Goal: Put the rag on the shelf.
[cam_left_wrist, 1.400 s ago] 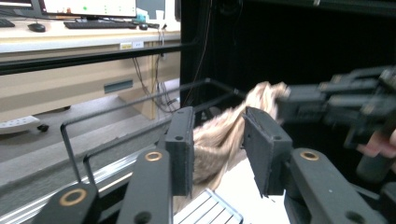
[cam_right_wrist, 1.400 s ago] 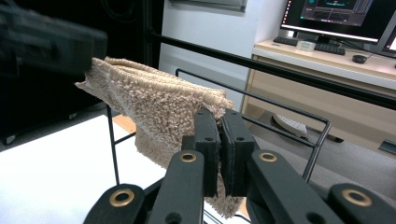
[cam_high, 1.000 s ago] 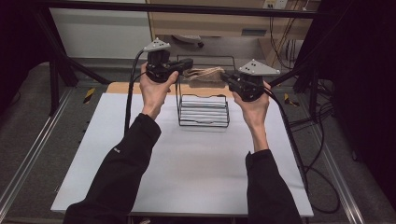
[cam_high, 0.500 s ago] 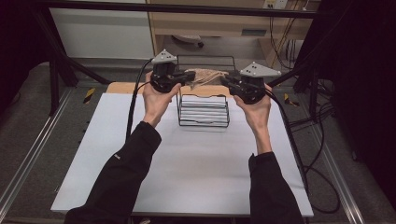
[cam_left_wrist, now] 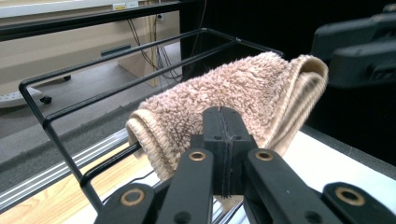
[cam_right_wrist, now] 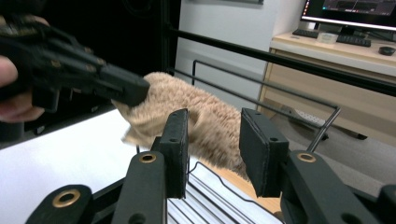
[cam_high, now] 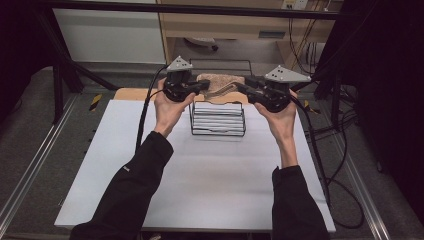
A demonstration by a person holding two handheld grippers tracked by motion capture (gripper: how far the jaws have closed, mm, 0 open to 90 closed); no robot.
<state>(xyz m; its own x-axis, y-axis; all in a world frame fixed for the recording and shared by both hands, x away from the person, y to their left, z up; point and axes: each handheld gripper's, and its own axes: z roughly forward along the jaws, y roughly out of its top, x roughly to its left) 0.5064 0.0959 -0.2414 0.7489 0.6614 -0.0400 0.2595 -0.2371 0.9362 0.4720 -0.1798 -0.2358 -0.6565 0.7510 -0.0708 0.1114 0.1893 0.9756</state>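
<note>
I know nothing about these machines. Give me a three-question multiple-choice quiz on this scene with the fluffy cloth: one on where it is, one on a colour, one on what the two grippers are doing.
1. Where is the towel?
A. Flat on the white table
B. Above the wire rack, between the two grippers
C. On the floor

2. What colour is the towel?
A. Blue
B. Beige-tan
C. Green

3. How do the grippers stand?
A. Both open
B. Left gripper shut on the towel, right gripper open
C. Both pinching the rack

Answers:
1 B: the high view shows it held up over the black rack.
2 B: both gripper views show fluffy tan pile.
3 B: the left jaws are pressed together on the towel's edge; the right jaws have just been opening, a gap between the pads and the towel beyond them.
</note>
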